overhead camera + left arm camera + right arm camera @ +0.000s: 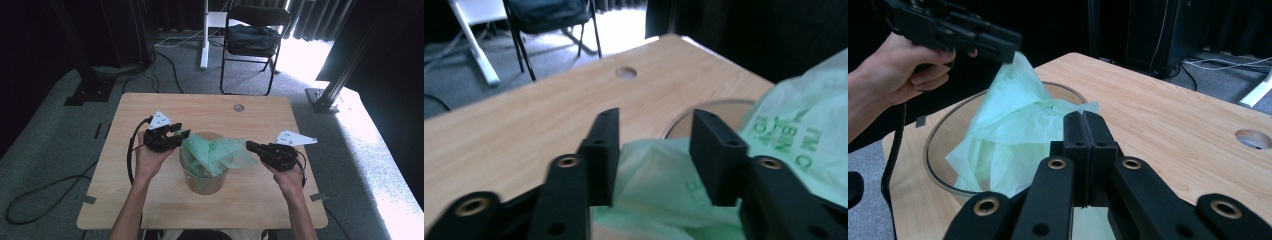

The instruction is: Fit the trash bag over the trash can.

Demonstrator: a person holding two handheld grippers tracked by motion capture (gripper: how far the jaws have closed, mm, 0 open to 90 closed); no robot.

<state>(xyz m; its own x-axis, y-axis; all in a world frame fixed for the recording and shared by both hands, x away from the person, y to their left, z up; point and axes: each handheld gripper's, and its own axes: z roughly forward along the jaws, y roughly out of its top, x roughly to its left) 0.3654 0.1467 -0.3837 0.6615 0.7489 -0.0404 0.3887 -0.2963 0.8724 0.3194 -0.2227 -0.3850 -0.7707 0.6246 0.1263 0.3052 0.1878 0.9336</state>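
High view shows our right gripper (248, 145) clamped on the green bag's (215, 152) edge, holding it taut over the bin (205, 184), while our left gripper (183, 130) stands open around the opposite edge.

Bag (215, 152): pale translucent green, darker green lettering.
Bin (205, 182): tan sides, pale rim.
Desk (150, 107): light wood grain, round hole at 12 o'clock.
Left gripper (654, 145): black, brass-coloured rivets.
Right gripper (1083, 135): black, brass-coloured rivets.
Floor (45, 150): grey carpet.

green bag (214, 152) filling bin (205, 183) mouth, tabletop (150, 205) bare
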